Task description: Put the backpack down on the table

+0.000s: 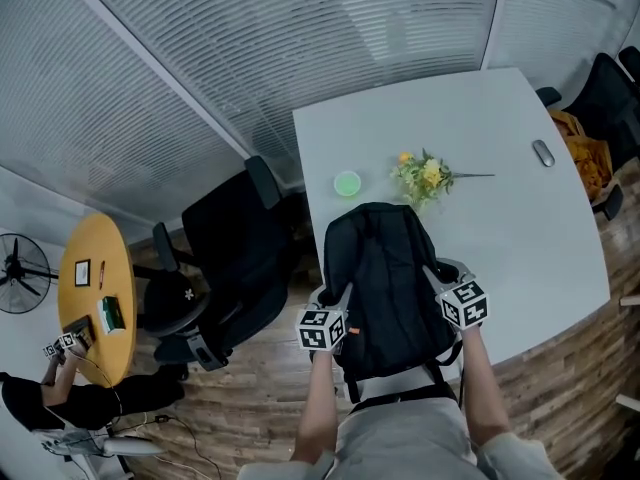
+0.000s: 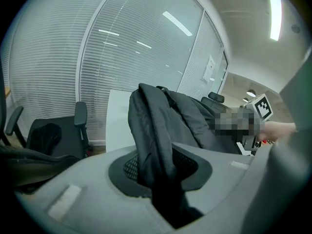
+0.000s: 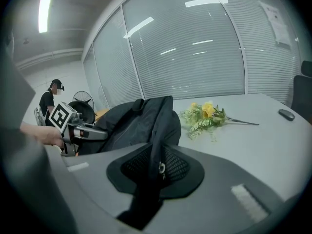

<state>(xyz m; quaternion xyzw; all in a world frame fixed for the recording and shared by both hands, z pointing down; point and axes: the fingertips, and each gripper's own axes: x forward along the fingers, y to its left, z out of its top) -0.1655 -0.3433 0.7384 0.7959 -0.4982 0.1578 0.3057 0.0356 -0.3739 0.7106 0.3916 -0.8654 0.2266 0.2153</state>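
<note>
Backpack (image 1: pixel 385 288) sat at the near edge of the table (image 1: pixel 500 138) in the head view, its top pointing toward the yellow flowers (image 1: pixel 425 175) and its lower part and straps hanging off that edge toward me. I had the left gripper (image 1: pixel 335 303) on its left side and the right gripper (image 1: pixel 440 276) on its right side, so both of the 2 tools flanked the bag. From this view I could not tell whether its back panel lay fully on the tabletop. A green cup (image 1: pixel 347 183) stood just beside the flowers, clear of the bag.

In the left gripper view, the jaws were narrow and pinched a thick fold of the bag's dark fabric (image 2: pixel 156 130), which rose out of the grip and draped away toward the table.

In the right gripper view, the jaws were likewise narrow and clamped on a thin strap or seam (image 3: pixel 155 130) with a small metal ring at the pads. The bag's body lay beyond, low over the tabletop, with the flowers near it on the far side.

I judged this as the setting-down step, nearly finished. The next move called for lowering both sides evenly until the table carried the weight, nudging the bag farther from the near edge so it would not slide off, and only then spreading both sets of jaws.
</note>
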